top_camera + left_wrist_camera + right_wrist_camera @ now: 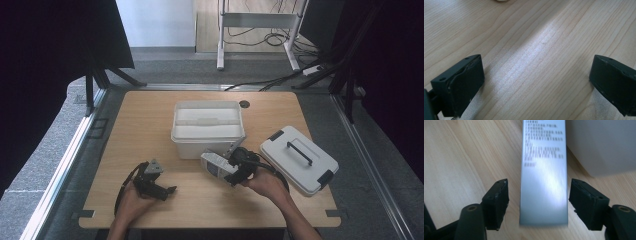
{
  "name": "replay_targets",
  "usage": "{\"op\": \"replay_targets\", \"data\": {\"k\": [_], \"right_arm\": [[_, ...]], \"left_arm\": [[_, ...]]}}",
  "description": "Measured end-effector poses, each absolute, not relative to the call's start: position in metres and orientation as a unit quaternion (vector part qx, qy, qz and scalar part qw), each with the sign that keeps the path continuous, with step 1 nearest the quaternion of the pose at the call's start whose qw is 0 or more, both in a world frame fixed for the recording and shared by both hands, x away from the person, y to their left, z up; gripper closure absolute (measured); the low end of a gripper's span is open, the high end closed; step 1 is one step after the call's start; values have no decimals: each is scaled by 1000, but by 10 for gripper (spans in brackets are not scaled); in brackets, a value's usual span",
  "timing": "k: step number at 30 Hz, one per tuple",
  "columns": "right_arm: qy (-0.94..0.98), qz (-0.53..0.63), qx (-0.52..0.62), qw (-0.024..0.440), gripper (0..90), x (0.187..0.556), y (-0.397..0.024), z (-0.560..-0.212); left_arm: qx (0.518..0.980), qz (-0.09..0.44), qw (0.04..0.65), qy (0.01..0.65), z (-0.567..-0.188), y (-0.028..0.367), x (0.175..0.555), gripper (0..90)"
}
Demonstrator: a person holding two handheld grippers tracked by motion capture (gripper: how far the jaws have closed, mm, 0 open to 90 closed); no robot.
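A slim silver-grey carton [543, 170] with printed text lies lengthwise between the jaws of my right gripper [538, 195]. The right jaw is at its edge, while a strip of bare wood shows between the left jaw and the carton, so the pads do not clamp it. In the high view the carton [216, 164] sits just in front of the white bin, with the right gripper [228, 171] behind it, pointing left. My left gripper [169, 190] rests low at the front left, its jaws wide apart over bare table [536, 62] with nothing between them.
An open white plastic bin [175, 131] stands mid-table, its wall close to the carton's far end. Its lid [299, 159], with a dark handle and clips, lies flat at the right edge. A cable hole [244, 104] sits behind the bin.
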State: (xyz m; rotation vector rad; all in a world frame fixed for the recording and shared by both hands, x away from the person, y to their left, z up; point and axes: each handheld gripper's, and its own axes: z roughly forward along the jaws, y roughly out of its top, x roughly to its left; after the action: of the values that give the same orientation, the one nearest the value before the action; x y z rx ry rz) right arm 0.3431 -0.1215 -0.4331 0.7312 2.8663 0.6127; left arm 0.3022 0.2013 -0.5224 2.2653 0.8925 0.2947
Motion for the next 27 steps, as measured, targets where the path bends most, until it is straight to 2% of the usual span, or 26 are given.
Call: {"op": "replay_targets", "data": {"k": [12, 21, 27], "right_arm": [[969, 124, 208, 39, 519, 363, -89, -442], [968, 134, 208, 39, 550, 357, -94, -437], [970, 141, 197, 37, 550, 338, -102, -429]], "left_arm": [[869, 113, 338, 343, -523, 201, 302, 0], [869, 113, 338, 343, -522, 201, 302, 0], [869, 112, 338, 343, -522, 201, 302, 0]]}}
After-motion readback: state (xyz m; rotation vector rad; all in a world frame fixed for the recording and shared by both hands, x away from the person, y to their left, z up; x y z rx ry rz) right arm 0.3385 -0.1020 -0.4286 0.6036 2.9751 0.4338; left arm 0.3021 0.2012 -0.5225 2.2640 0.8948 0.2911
